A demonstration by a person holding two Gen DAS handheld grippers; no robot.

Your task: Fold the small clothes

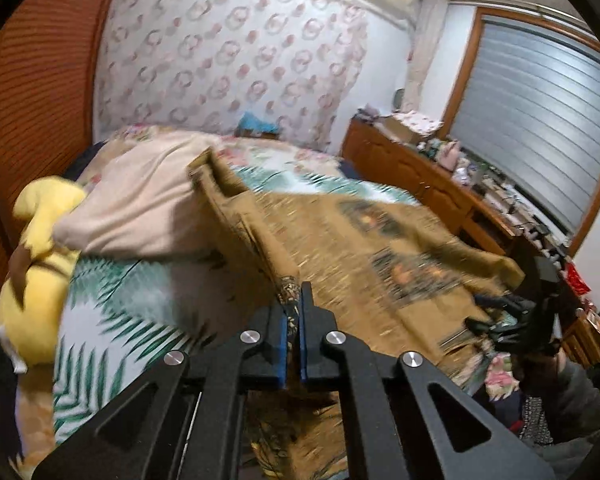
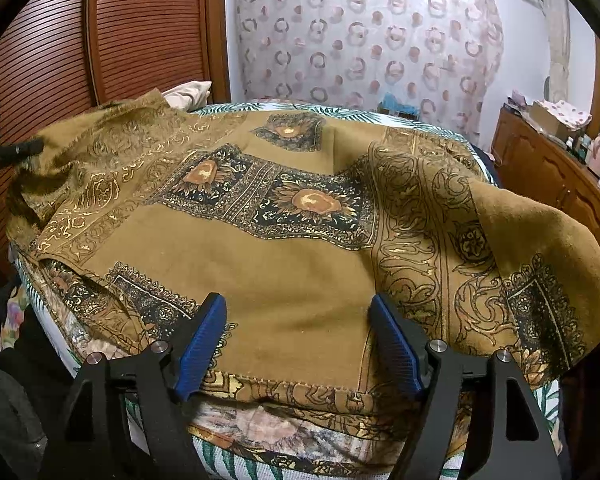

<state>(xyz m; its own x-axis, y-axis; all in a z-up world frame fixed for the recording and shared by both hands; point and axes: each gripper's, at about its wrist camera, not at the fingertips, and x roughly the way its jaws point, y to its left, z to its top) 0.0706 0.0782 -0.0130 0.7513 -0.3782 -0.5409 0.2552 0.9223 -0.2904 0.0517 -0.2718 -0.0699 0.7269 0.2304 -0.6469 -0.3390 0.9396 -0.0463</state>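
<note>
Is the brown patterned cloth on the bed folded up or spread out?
Mostly spread: the brown cloth drapes rumpled across the bed, one edge pinched in the left tool; no neat fold visible.

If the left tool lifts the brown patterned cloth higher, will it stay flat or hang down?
The brown patterned cloth looks floppy: it drapes in soft folds over the bed, so it will likely sag. The left tool pinches only one edge, so the rest probably trails. The right tool is open, giving no support.
</note>
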